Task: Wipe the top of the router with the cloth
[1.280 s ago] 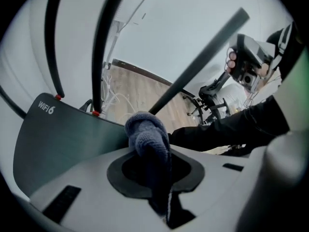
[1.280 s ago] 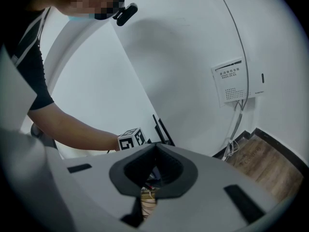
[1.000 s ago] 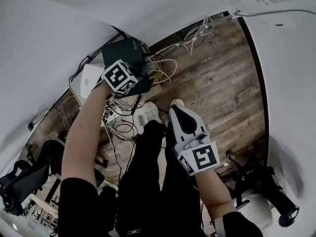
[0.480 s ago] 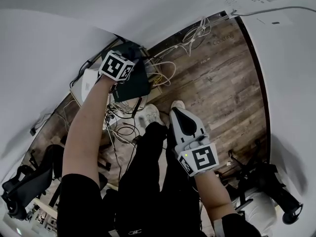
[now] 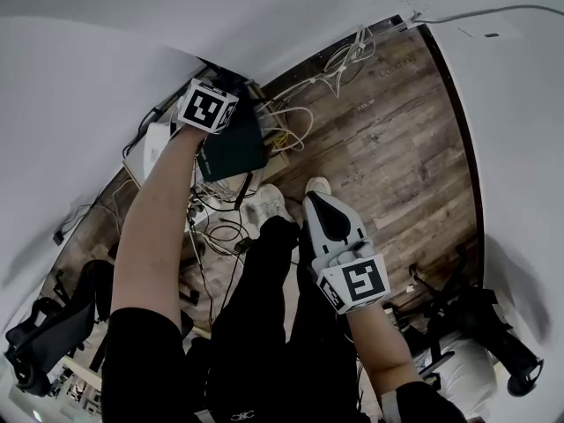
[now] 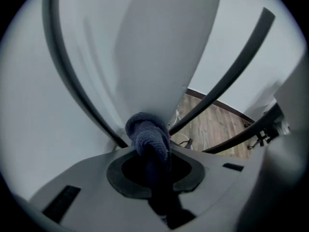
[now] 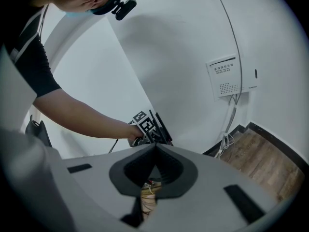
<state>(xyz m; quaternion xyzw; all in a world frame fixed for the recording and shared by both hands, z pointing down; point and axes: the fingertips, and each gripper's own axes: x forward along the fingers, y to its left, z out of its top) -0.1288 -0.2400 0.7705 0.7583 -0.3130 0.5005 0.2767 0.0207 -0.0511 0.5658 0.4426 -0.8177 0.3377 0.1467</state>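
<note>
**Dark-blue cloth clamped in the left tongs at the router**

Knit and dark blue, the cloth (image 6: 146, 138) is bunched between the jaws of the left tongs (image 6: 153, 154), which are closed on it. A rounded fold bulges out past their tips. Just beyond that fold, thin black antennas (image 6: 231, 72) rise on either side and curve across a white wall. Between two of them, further out, shows a strip of wooden floor (image 6: 212, 124).

From the head view, the left tongs' marker cube (image 5: 209, 106) sits at the far end of the router (image 5: 233, 148), a dark flat slab. Whether the cloth touches its top cannot be told. Pale cables (image 5: 291, 122) tangle on the floor just beside it.

The right tongs (image 7: 155, 148) hang well apart from the left pair, low over the person's dark trousers. Their jaws are pressed together with nothing between them. Ahead of them a bare arm (image 7: 82, 116) reaches to the marker cube, and further right a white wall box (image 7: 231, 76) hangs above trailing leads.
</note>
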